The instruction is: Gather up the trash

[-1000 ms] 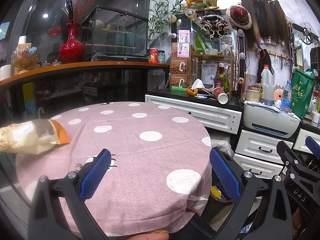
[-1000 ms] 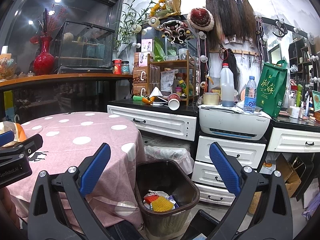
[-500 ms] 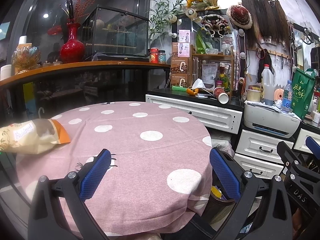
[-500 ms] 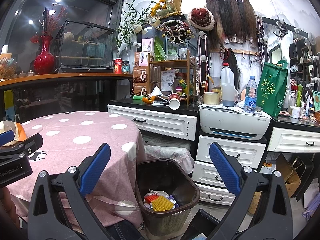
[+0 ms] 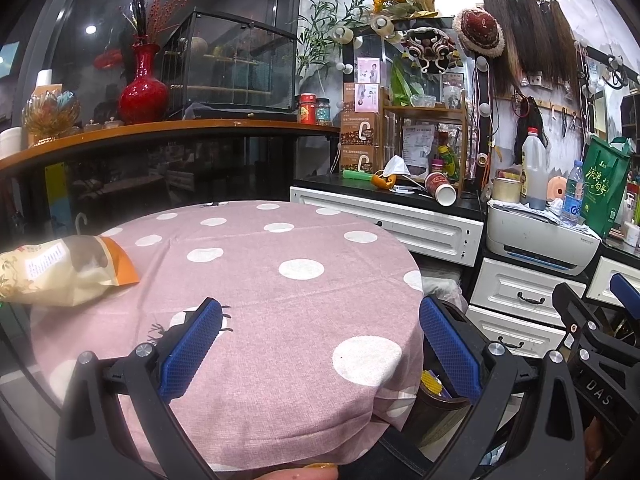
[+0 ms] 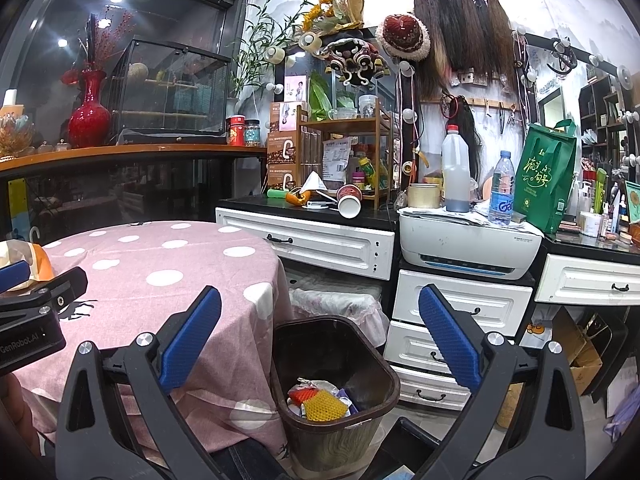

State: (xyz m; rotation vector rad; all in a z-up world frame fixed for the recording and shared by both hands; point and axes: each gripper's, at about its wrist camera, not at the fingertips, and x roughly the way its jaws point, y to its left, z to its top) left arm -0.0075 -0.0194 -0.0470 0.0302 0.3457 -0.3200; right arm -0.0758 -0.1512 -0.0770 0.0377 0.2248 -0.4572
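Item: snack bag [image 5: 60,272], lying at nine o'clock on the dotted surface [image 5: 280,300], ungrasped; left gripper [image 5: 320,344] and right gripper [image 6: 320,340] both spread, empty (bin [image 6: 340,360] waiting below for drop).

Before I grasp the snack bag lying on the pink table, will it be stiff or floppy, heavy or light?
The snack bag looks crumpled and puffy, so it will probably be floppy and light. It lies flat on the tablecloth, so rolling seems unlikely. Its film looks smooth and may slip between the pads.
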